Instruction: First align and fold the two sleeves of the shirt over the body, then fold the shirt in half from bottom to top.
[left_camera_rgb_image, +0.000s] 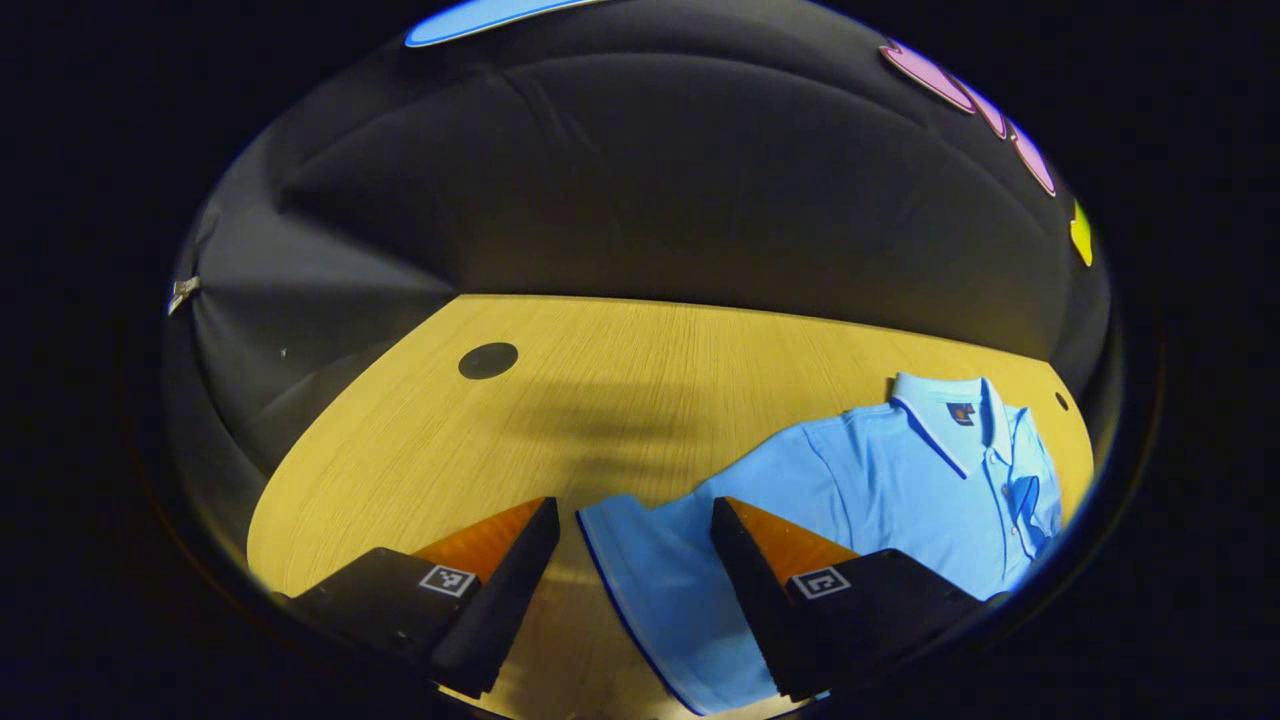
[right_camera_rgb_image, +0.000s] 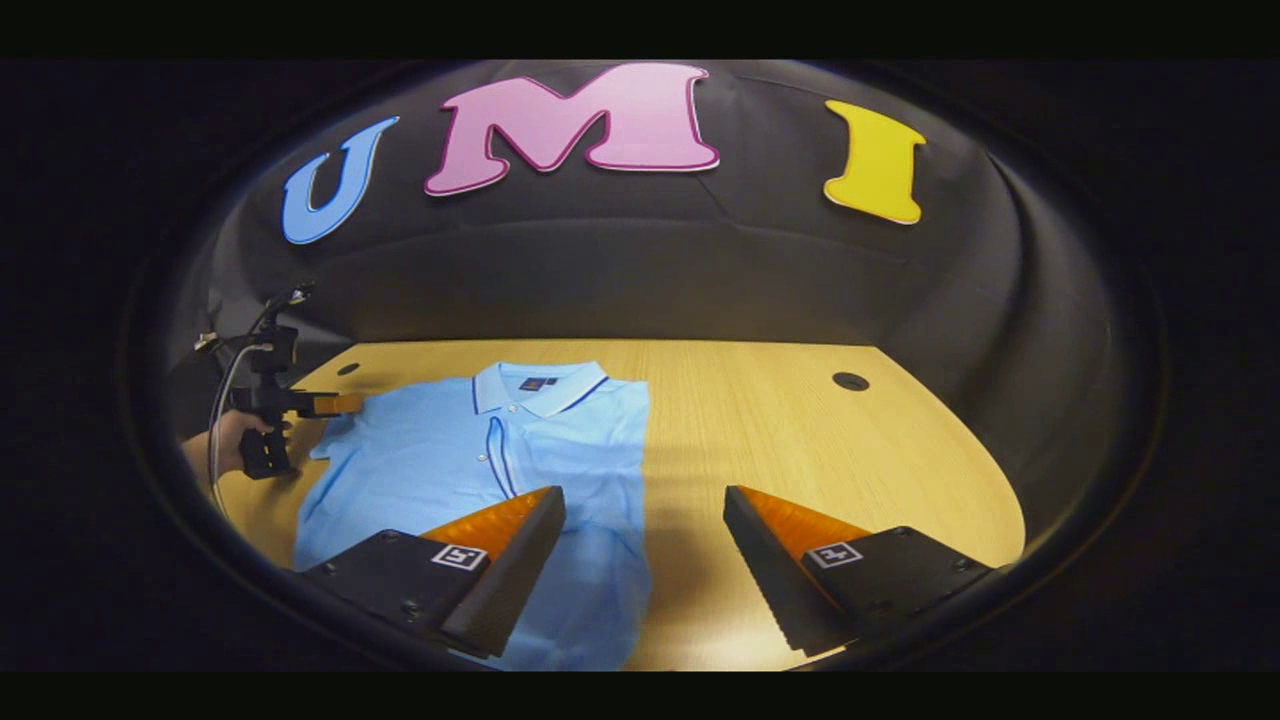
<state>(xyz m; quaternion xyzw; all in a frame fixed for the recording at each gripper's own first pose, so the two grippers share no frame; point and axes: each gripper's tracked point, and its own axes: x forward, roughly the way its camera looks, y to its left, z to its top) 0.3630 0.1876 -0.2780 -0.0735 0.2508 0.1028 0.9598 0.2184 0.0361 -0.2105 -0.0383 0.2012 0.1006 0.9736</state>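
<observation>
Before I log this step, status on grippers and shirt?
Left gripper open, low over one sleeve. Right gripper open, above the shirt edge. Shirt flat on table, that side already folded in. Nothing in the way.

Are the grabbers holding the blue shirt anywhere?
No. Left gripper and right gripper are both open above the shirt, gripping nothing.

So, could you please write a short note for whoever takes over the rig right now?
Left gripper: open, low at the left sleeve, gripping nothing.
Right gripper: open, over the shirt's right edge, gripping nothing.
Shirt: blue polo, flat on the wooden table, collar towards the far wall.
Done: the right side looks already folded in, giving a straight edge.
Left: fold the left sleeve over the body, then fold bottom to top.
</observation>
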